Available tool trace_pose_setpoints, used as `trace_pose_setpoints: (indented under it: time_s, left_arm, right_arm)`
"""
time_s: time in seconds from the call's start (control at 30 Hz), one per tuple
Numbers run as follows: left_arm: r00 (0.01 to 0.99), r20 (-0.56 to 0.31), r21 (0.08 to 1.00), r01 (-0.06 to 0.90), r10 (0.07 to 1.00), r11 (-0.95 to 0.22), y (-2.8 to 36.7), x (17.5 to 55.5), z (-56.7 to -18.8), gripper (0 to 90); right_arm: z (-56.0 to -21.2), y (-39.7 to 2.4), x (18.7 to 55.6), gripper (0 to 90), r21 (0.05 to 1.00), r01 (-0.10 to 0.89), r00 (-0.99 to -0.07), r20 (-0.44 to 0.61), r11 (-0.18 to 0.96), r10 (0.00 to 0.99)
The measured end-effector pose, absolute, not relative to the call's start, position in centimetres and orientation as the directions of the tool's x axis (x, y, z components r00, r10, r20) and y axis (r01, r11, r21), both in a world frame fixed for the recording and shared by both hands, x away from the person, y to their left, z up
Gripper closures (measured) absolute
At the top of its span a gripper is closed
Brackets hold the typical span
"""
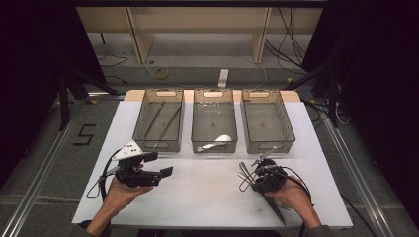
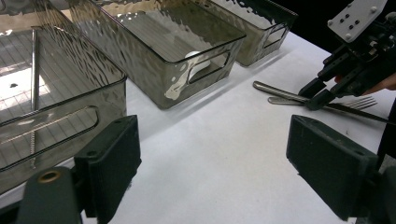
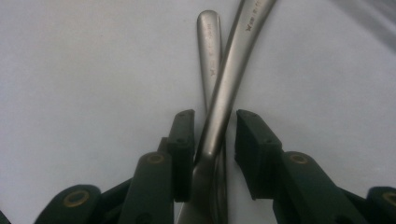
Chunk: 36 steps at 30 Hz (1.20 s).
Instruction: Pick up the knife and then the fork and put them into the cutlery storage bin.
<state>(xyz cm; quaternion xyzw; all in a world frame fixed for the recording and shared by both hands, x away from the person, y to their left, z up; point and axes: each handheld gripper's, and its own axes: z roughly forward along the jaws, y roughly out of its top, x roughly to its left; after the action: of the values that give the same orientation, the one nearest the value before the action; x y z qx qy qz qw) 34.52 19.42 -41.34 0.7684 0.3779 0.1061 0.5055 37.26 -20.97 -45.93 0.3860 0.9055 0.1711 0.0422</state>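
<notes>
Fingers of the right gripper straddled a fork handle, slightly apart.
Left gripper gaped wide above the tabletop, at nine o'clock.

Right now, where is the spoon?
In the high view the spoon lies in the middle bin, near its front wall, between the left bin and the right bin.

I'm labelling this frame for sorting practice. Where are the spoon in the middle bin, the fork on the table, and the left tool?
spoon [image 1: 222, 139]: high view, on its bowl.
fork [image 2: 362, 102]: left gripper view, on its tines.
left tool [image 1: 160, 164]: high view, between its open jaws.
</notes>
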Motion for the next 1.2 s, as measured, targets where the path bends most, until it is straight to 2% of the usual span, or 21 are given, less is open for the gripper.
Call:
trace_pose_setpoints:
  time_s: [0.4,0.7,1.2]
  left_arm:
    - [0.696,-0.210,0.857,0.470,0.687,-0.214,19.2,34.6,-41.4,17.4]
    - [0.696,-0.209,0.857,0.469,0.687,-0.215,19.3,34.6,-41.3,17.7]
    - [0.691,-0.213,0.861,0.467,0.690,-0.201,19.4,34.6,-41.2,17.8]
  right_arm:
    - [-45.9,-21.0,37.9,79.5,0.324,0.712,-0.678,0.087,0.623,0.730]
    - [-45.7,-20.9,37.7,80.5,0.321,0.711,-0.679,0.078,0.626,0.730]
    - [-44.2,-21.8,37.6,80.7,0.376,0.689,-0.685,0.060,0.620,0.726]
